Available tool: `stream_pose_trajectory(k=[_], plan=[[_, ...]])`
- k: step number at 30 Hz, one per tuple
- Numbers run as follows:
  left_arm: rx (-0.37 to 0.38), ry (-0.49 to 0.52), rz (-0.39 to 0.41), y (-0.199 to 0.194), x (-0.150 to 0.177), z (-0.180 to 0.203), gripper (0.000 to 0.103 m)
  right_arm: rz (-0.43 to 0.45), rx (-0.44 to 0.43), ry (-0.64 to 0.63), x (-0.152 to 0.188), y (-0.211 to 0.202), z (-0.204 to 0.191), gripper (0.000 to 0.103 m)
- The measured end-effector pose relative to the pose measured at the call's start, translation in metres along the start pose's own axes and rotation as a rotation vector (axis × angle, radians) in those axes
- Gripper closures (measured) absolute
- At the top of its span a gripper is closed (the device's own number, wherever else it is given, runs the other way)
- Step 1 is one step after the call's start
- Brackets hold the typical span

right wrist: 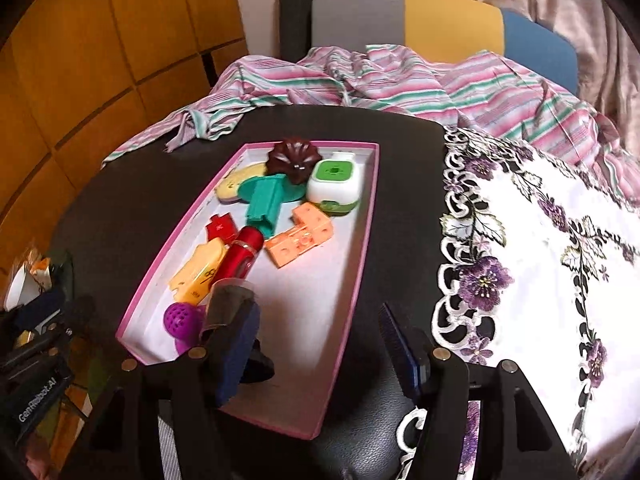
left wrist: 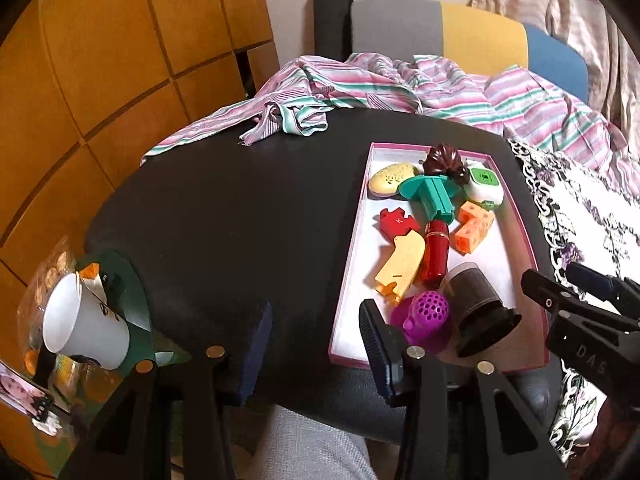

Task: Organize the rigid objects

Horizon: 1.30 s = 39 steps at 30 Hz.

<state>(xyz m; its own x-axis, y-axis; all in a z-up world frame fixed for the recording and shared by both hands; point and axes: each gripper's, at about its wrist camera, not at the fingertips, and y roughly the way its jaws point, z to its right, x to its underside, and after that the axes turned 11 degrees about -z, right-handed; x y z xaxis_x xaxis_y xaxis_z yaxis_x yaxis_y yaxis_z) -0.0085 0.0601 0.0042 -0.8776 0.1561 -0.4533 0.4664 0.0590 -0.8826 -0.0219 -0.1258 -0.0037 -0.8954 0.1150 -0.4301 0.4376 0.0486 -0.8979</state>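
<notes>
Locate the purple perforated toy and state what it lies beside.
The purple perforated toy lies in the pink-rimmed tray's near corner, between the yellow piece and the dark cylinder.

Toys (right wrist: 256, 208) in tray (right wrist: 370, 200) on table (left wrist: 240, 216)

Left gripper (left wrist: 316, 340) and right gripper (right wrist: 320, 344) gape, angled downward.

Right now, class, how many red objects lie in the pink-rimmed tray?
2. A red puzzle-shaped block sits mid-tray near the left wall; a red cylinder lies just right of it, beside the yellow piece. Others could hide beneath the pile.
</notes>
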Motion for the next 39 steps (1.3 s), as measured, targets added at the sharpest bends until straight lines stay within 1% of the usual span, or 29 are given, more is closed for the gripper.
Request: stream_pose_trajectory(k=[2,4,7,9,10,13,16,18,22,26,29,34,39], plan=[[-0.001,0.003,0.007,-0.002,0.000,0.000,0.057,-0.001,0.004,-0.013,0.000,-0.001,-0.006,0.039],[0.010,-0.003,0.008,-0.003,-0.001,-0.001,0.057,-0.002,0.013,-0.026,0.000,-0.003,-0.011,0.035],[0.030,-0.015,0.007,-0.003,-0.003,-0.004,0.057,0.006,0.017,-0.042,0.000,-0.006,-0.017,0.034],[0.035,-0.025,0.001,-0.002,-0.004,-0.006,0.057,0.011,0.027,-0.051,-0.001,-0.009,-0.021,0.026],[0.037,-0.029,-0.003,-0.002,-0.005,-0.007,0.057,0.016,0.028,-0.054,-0.002,-0.011,-0.023,0.020],[0.054,-0.035,-0.015,0.000,-0.006,-0.011,0.057,0.030,0.039,-0.056,-0.003,-0.015,-0.027,0.011],[0.057,-0.044,-0.011,-0.001,-0.006,-0.013,0.057,0.031,0.046,-0.042,-0.006,-0.018,-0.027,0.004],[0.063,-0.046,-0.014,-0.001,-0.007,-0.014,0.057,0.024,0.045,-0.025,-0.008,-0.018,-0.027,0.000],[0.076,-0.050,-0.020,-0.001,-0.010,-0.015,0.057,0.016,0.046,-0.006,-0.012,-0.019,-0.029,0.000],[0.080,-0.047,-0.021,-0.001,-0.013,-0.016,0.057,0.014,0.075,0.020,-0.015,-0.018,-0.029,0.000],[0.087,-0.048,-0.019,-0.003,-0.015,-0.015,0.057,0.011,0.072,0.048,-0.018,-0.017,-0.026,0.000],[0.088,-0.028,0.008,-0.009,-0.021,-0.007,0.057,0.017,0.102,0.068,-0.021,-0.018,-0.024,0.000],[0.102,0.001,0.020,-0.012,-0.026,0.002,0.058,0.027,0.107,0.087,-0.024,-0.020,-0.020,0.000]])
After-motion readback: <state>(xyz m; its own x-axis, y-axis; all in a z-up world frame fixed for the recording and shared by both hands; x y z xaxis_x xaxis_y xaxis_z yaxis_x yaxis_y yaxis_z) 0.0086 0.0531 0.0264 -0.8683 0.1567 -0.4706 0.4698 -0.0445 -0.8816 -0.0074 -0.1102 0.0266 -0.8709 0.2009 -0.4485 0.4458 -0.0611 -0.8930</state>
